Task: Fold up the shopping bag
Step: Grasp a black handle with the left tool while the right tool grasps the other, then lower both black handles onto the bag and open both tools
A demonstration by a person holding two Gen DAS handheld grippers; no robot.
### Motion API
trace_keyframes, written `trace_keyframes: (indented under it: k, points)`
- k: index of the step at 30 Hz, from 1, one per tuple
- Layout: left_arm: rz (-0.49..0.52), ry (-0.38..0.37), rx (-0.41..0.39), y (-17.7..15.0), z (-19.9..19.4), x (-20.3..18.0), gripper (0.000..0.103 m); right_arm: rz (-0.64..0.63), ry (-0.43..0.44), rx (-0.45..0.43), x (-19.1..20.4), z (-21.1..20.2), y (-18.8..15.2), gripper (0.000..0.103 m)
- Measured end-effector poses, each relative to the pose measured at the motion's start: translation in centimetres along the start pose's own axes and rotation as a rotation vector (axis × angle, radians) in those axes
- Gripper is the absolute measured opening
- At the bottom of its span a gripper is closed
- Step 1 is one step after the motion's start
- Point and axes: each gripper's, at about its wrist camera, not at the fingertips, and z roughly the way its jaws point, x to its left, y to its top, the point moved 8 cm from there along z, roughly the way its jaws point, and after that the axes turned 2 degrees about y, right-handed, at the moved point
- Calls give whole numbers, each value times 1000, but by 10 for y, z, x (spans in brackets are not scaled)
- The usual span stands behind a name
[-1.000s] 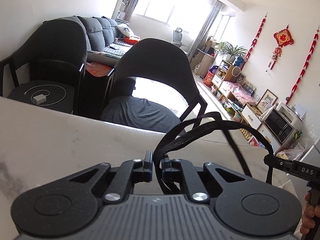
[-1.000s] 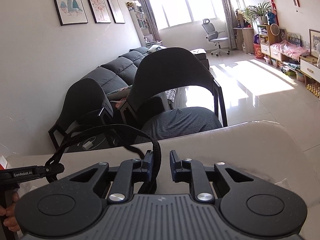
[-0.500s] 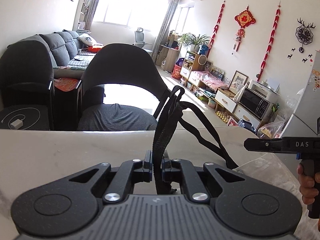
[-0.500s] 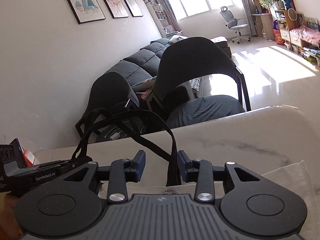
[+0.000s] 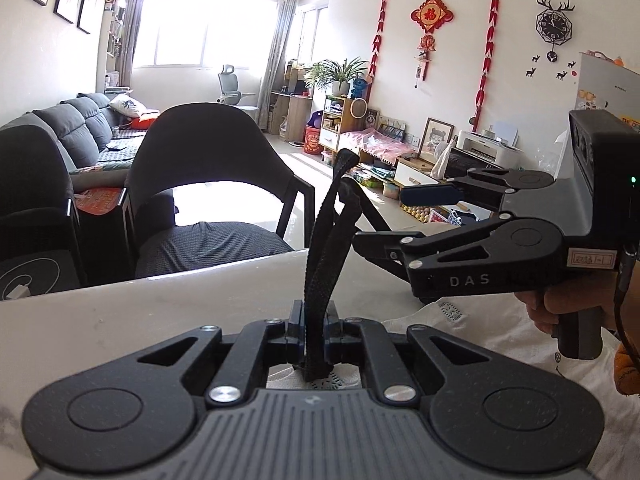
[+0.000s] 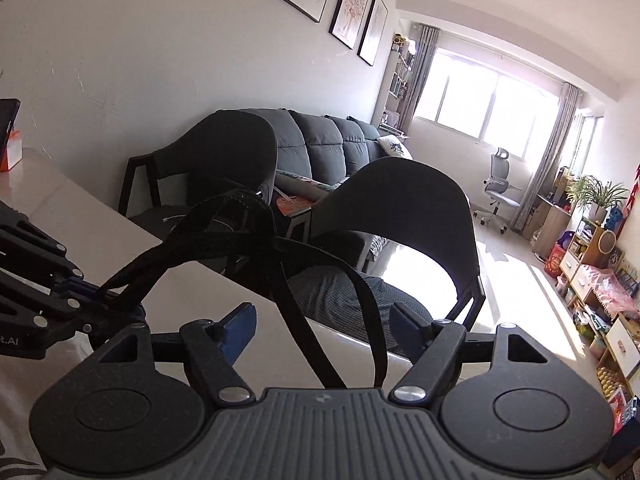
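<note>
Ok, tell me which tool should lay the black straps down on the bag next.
Left, probably. The left tool is shut on the black straps above the white bag; the right tool is opening, straps loose between its pads.

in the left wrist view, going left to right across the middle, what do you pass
sofa → black chair → bag straps pinched in the left gripper → right gripper, jaws opening with nothing between them → hand

Bare table (image 5: 120, 320) lies open at lower left of the left view; the black straps (image 5: 320, 272) rise mid-frame, the right gripper (image 5: 384, 216) crowding the right, chairs (image 5: 208, 168) behind.
</note>
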Motion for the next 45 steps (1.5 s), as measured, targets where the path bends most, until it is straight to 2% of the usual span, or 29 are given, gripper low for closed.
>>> trace_keyframes:
  k: [4, 8, 14, 16, 19, 24, 30, 40, 45]
  points:
    - [27, -22, 8, -5, 0, -2, 8, -44, 18, -29, 5, 12, 6, 77]
    - [36, -33, 11, -7, 0, -2, 8, -82, 9, -36, 7, 20, 8, 69]
    - [41, -37, 22, -10, 1, -1, 8, -77, -14, -32, -1, 14, 2, 44]
    - [45, -30, 25, -11, 2, 0, 8, -62, -14, -32, -5, 11, 1, 27]
    - [36, -14, 30, -12, 2, 3, 8, -35, -15, -50, -12, 3, 2, 15]
    - [10, 15, 31, -10, 1, 11, 8, -62, -24, -87, -14, -21, 3, 11]
    - [9, 33, 32, -7, -4, 10, 9, -141, -28, -86, -7, -55, -12, 10]
    - [14, 49, 55, -12, -9, 6, 12, -246, -31, -22, 17, -82, -43, 10]
    - [24, 74, 105, -15, -11, 7, 18, -295, -37, 29, 34, -86, -56, 9]
